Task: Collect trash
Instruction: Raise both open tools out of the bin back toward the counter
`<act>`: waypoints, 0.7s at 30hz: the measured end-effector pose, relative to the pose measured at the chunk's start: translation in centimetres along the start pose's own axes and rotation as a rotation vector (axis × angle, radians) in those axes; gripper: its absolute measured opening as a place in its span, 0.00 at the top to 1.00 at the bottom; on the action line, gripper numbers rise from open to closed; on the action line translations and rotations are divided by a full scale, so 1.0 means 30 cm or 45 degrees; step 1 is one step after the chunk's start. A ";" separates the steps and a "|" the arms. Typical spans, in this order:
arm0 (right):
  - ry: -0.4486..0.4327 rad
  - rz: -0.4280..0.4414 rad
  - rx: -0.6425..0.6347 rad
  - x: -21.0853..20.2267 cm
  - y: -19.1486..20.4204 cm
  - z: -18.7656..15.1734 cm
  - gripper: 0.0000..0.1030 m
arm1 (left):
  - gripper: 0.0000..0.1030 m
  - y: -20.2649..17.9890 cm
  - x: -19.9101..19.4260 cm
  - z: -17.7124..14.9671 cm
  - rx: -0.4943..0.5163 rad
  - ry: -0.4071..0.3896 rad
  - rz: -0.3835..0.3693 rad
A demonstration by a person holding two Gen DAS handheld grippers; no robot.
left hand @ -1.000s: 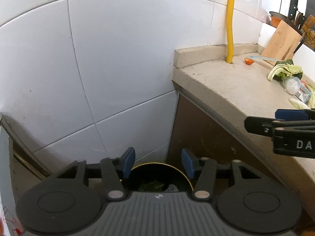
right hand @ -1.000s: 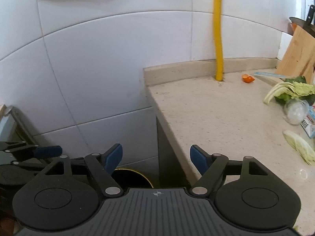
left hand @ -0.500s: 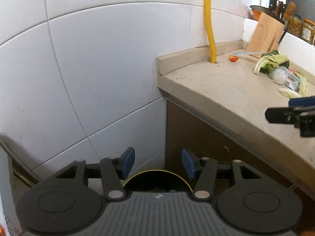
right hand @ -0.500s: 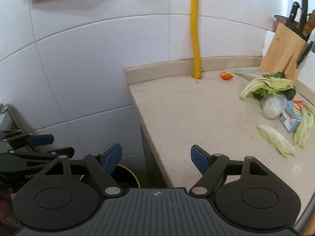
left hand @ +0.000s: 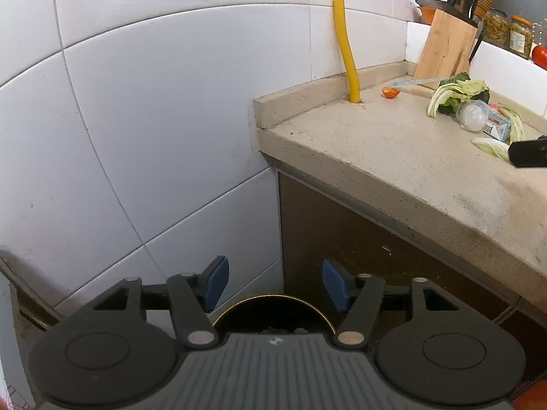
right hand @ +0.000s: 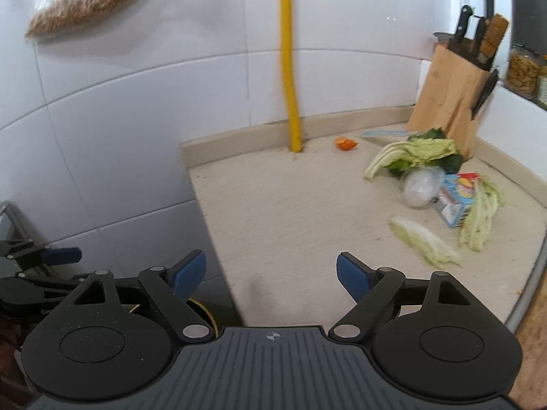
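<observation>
Both tools' jaws just widened, empty | right tool (right hand: 271, 271) now over counter (right hand: 290, 212) | bin (left hand: 273, 312) mostly hidden

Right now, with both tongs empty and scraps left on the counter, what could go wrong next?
1. The pale leaf lies flat and limp on the counter; the right tongs may slide over it or tear it.
2. The plastic wad touches the carton and greens, so a grab may drag neighbours.
3. The bin sits below the counter edge, mostly hidden under the left tongs; dropped scraps could miss it.
</observation>
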State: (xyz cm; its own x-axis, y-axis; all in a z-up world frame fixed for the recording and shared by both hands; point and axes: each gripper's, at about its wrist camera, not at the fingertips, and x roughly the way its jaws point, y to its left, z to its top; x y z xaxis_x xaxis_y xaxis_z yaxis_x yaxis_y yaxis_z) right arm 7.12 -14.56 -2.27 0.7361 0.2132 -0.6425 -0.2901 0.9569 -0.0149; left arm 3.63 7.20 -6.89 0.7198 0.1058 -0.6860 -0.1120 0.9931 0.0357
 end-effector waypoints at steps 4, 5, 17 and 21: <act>-0.006 -0.027 0.018 -0.017 -0.045 0.010 0.12 | 0.47 -0.001 0.002 -0.001 0.005 0.002 0.002; -0.006 -0.029 0.024 -0.019 -0.055 0.012 0.12 | 0.47 -0.002 0.003 -0.001 0.004 0.003 0.004; -0.007 -0.051 0.044 -0.039 -0.140 0.031 0.09 | 0.46 -0.025 -0.032 0.010 -0.092 -0.011 -0.084; -0.014 -0.068 0.044 -0.046 -0.172 0.046 0.07 | 0.46 -0.091 -0.081 0.056 -0.065 -0.075 -0.157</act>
State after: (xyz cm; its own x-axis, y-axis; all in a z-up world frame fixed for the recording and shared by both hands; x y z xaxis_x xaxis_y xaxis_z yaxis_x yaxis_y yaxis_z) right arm 8.46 -19.51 -0.26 0.7569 0.1634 -0.6328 -0.2288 0.9732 -0.0224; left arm 3.33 4.33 -4.08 0.7690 -0.0127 -0.6391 -0.0538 0.9950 -0.0845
